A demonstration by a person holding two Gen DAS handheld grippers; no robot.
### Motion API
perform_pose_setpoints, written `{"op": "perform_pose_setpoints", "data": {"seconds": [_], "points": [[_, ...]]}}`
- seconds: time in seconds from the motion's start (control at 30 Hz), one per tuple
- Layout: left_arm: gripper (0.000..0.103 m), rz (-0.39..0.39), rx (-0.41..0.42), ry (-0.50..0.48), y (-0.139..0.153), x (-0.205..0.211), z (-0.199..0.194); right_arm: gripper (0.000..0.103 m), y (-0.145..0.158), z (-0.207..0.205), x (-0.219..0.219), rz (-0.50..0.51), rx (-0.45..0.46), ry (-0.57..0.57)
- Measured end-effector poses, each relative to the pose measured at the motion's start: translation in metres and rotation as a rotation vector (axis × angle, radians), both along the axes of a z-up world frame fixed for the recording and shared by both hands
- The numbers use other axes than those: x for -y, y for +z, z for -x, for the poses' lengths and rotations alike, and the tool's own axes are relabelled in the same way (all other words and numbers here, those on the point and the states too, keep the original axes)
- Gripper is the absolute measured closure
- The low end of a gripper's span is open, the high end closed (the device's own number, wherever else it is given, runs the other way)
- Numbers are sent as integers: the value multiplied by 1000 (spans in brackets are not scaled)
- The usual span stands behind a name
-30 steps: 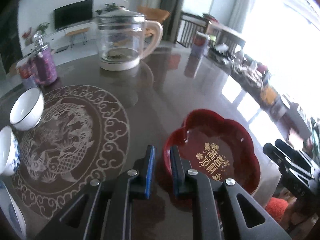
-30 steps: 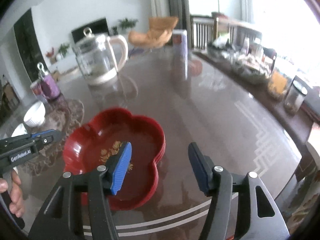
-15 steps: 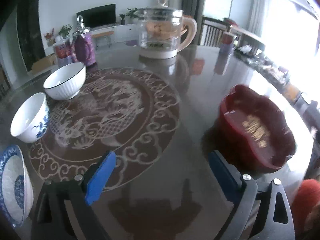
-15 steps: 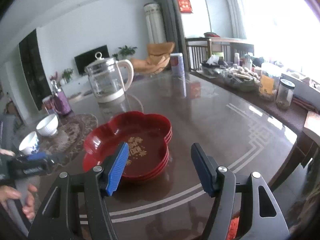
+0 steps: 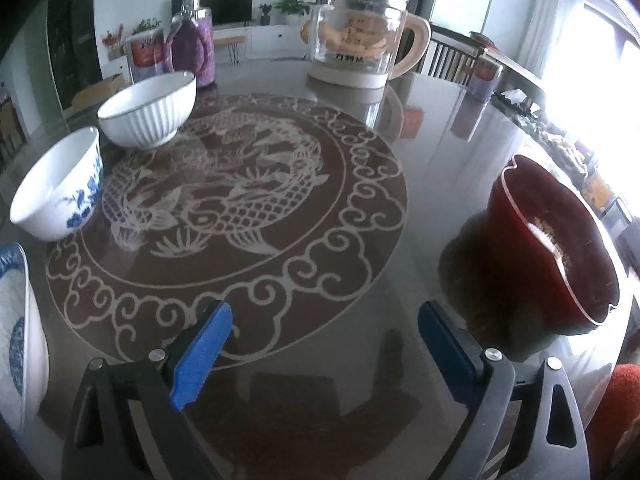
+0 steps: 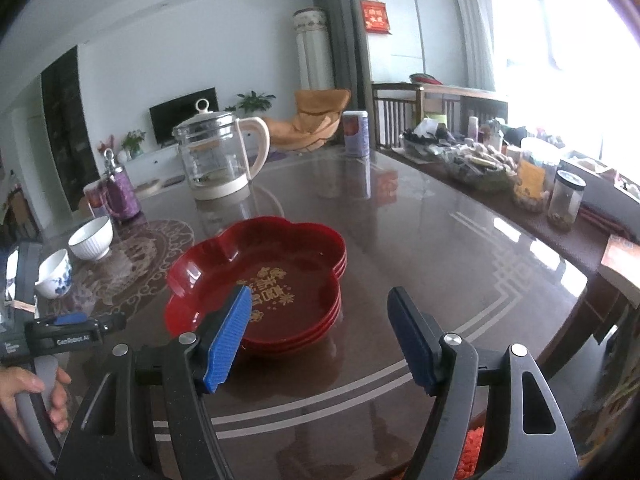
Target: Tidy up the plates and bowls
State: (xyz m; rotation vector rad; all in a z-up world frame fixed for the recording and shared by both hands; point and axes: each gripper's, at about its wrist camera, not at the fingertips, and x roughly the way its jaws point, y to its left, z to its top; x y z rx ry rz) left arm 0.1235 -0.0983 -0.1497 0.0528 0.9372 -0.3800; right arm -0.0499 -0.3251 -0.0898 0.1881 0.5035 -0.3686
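Observation:
A stack of three red flower-shaped plates (image 6: 296, 256) sits mid-table; the left wrist view shows it at the right (image 5: 548, 248). A white ribbed bowl (image 5: 148, 116) and a blue-and-white bowl (image 5: 56, 192) stand at the left edge of the dragon mat. Part of a blue-patterned plate (image 5: 14, 320) shows at the far left. My left gripper (image 5: 323, 314) is open wide over the mat's near rim, with nothing in it. My right gripper (image 6: 320, 298) hovers just short of the red stack. Its jaws are opening and nothing is between them.
A glass kettle (image 5: 356, 40) stands at the back, with a purple flask (image 5: 194, 46) and a cup to its left. A can (image 6: 356, 132), jars (image 6: 566, 200) and snack clutter line the right side. A hand (image 6: 24, 396) holds the left gripper.
My left gripper went from shut to wide open and swung left, away from the red plates toward the mat and bowls. My right gripper pulled back from the stack and widened.

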Motion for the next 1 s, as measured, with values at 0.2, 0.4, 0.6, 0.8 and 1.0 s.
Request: {"op": "perform_pose_setpoints", "data": {"seconds": [0.2,0.4,0.6,0.8,1.0], "points": [[6,-64,36,-27,-4,8,5,29,-4,-3,2,-12,-13,4],[0,-61,26,-53,-5,10,4,29,-7,-5,6,-38,-20,-4],[0,-108,31,-62,-6,16,5,29,-10,-9,7,-44,-34,4],[0,-108,31,-62,-7,16,5,29,-12,-12,8,-53,-36,2],[0,-107,32,-62,-7,16,5,29,-12,-11,11,-70,-31,-7]]}}
